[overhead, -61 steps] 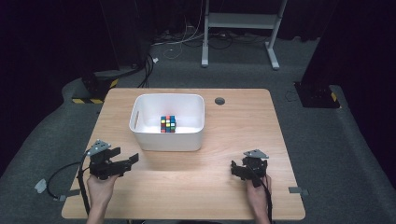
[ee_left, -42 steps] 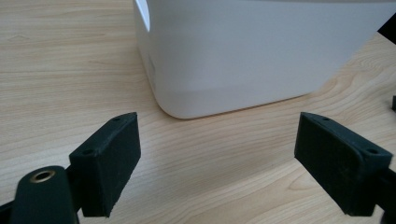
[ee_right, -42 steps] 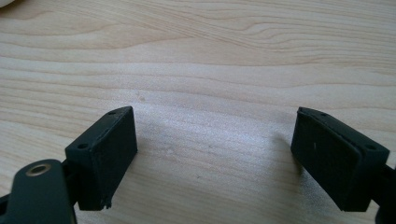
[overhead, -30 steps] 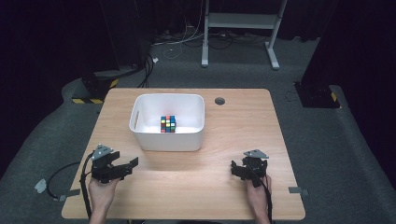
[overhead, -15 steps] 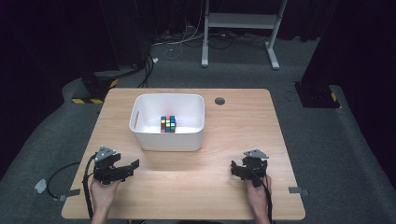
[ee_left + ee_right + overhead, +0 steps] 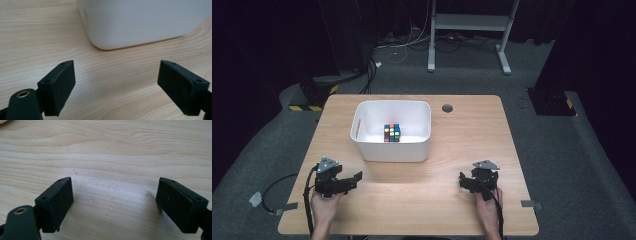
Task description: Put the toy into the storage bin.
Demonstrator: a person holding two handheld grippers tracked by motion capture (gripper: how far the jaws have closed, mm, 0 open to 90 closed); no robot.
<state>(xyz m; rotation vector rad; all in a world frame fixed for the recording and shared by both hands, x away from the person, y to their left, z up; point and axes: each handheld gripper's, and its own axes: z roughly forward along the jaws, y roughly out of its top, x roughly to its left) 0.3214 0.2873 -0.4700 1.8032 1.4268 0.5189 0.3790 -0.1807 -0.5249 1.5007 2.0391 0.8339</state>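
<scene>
High view: the table carries a white bin toward its far edge, left of centre. A cube with coloured faces lies on the bin floor, near the middle, clear of all four walls. A small round hole sits in the tabletop near the far edge, just right of the bin. The left gripper rests near the near left corner, pointing toward the right edge, held by a hand. The right gripper rests near the near right corner, held by the other hand. Both grippers are well apart from the bin and from each other. A cable runs from the left gripper off the left edge.

Left gripper view: the jaws stand wide apart with nothing between them, low over bare wood. The bin's outer wall and rounded corner lie ahead, near the jaws but not touching. The bin's inside and the cube are hidden from here.

Right gripper view: the jaws stand wide apart, empty, over bare wood grain. A sliver of white shows at the top left corner; too little to identify.
</scene>
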